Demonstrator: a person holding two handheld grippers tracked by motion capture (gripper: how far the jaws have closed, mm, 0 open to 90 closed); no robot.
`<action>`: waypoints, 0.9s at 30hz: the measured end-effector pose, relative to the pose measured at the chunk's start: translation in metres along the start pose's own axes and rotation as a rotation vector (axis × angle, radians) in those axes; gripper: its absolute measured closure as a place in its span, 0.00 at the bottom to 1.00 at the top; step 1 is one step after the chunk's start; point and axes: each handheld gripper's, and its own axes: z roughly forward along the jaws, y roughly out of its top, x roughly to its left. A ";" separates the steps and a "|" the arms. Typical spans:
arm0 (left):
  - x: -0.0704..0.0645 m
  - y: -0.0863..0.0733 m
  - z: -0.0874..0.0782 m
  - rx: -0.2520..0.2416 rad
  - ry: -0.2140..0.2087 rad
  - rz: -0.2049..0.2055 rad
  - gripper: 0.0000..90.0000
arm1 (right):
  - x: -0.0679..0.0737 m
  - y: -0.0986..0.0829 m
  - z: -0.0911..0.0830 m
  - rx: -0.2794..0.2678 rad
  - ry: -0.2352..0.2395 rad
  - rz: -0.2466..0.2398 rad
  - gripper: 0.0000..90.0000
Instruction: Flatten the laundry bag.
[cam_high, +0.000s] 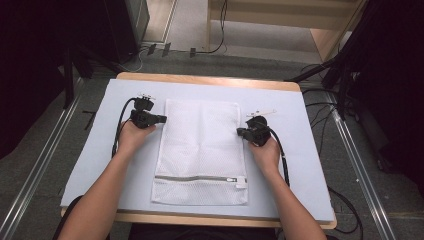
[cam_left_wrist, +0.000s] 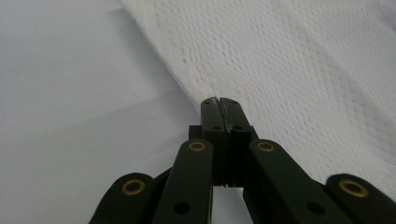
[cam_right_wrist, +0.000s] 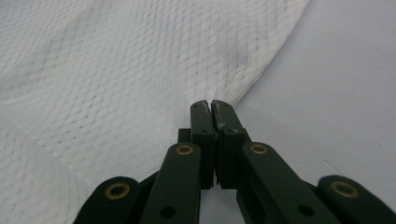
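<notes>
- A white mesh laundry bag (cam_high: 201, 150) lies flat in the middle of the pale blue surface (cam_high: 295, 150), its zipper (cam_high: 197, 178) running across near the person's edge.
- The left tool (cam_high: 161, 119) sits at the bag's left edge, toward the far end; in the left gripper view its jaws are pressed together, tips meeting the mesh border (cam_left_wrist: 224, 70).
- The right tool (cam_high: 241, 132) sits at the bag's right edge, opposite; its jaws are likewise closed, tips at the hem (cam_right_wrist: 243, 79).
- Whether either tool actually pinches fabric cannot be told.
</notes>
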 end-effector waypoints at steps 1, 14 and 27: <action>0.001 0.000 -0.001 -0.005 -0.004 -0.003 1.00 | 0.000 0.000 0.000 -0.002 0.001 0.003 1.00; 0.001 0.000 0.003 -0.014 0.006 0.004 1.00 | -0.003 0.000 0.000 -0.009 -0.007 0.012 1.00; -0.002 -0.001 -0.004 -0.037 0.030 0.046 0.73 | -0.006 0.000 -0.008 -0.024 0.014 0.034 0.82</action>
